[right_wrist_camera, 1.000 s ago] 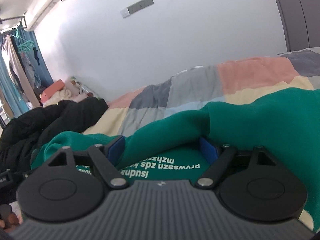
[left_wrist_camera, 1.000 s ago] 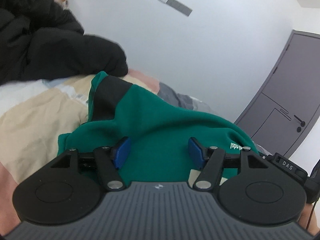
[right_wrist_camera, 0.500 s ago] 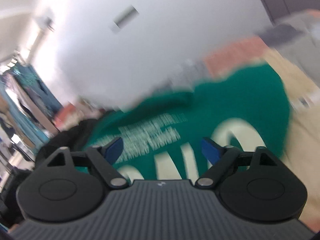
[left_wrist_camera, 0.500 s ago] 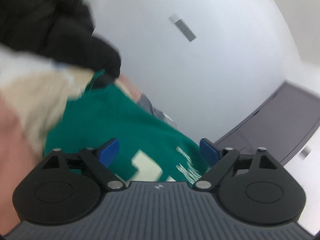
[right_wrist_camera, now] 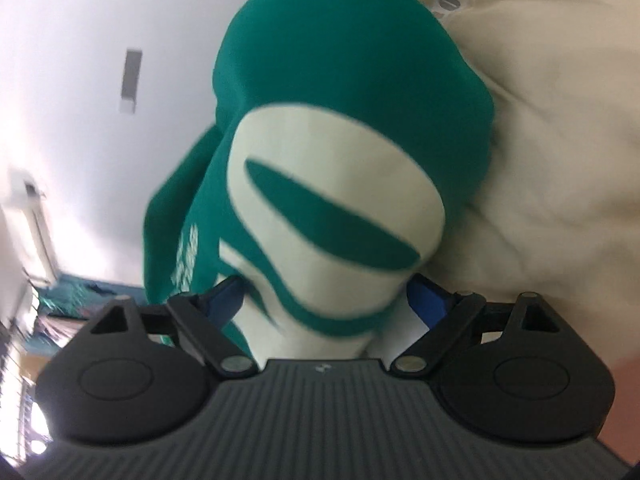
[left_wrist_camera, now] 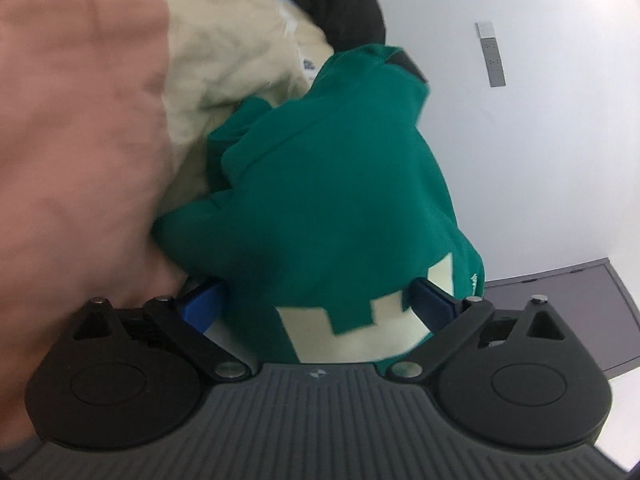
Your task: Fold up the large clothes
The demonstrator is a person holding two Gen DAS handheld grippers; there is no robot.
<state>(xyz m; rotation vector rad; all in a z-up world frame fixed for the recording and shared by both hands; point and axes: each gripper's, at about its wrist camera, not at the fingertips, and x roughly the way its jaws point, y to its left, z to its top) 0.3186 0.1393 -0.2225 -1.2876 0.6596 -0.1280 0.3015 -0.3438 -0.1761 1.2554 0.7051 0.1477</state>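
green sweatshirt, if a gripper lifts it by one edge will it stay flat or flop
The green sweatshirt would likely flop: it already lies bunched in soft folds on the quilt. Its thick fabric probably drapes heavily, and the cream print bends along with the cloth.

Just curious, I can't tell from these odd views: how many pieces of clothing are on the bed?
2: a green sweatshirt lying on the quilt just ahead of both grippers, and a black garment behind it near the wall. More may be hidden.

Green sweatshirt [left_wrist_camera: 340, 184] (cream lettering); quilt [left_wrist_camera: 80, 120] pink and beige patches.
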